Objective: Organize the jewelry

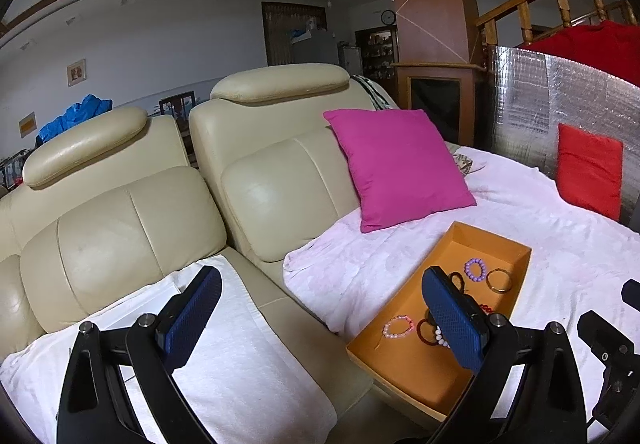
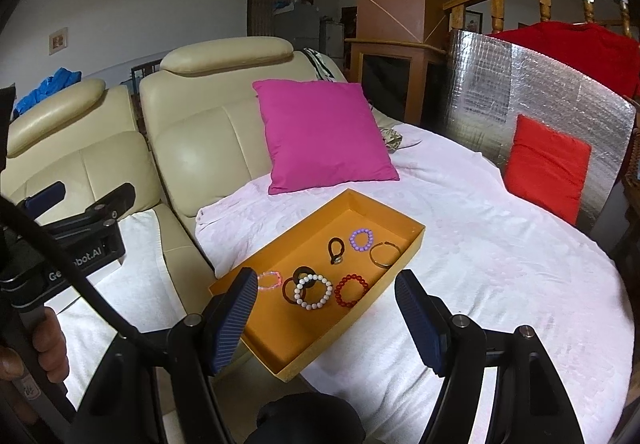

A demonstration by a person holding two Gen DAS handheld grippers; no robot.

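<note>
An orange tray lies on the pink blanket. It holds several bracelets: purple beads, a gold bangle, red beads, white beads, pink beads, and a dark hair tie. My right gripper is open and empty, above the tray's near end. My left gripper is open and empty, over the sofa seat left of the tray; it also shows in the right wrist view.
A cream leather sofa carries a white towel on its seat. A magenta cushion and a red cushion rest on the blanket. A silver foil panel stands behind at the right.
</note>
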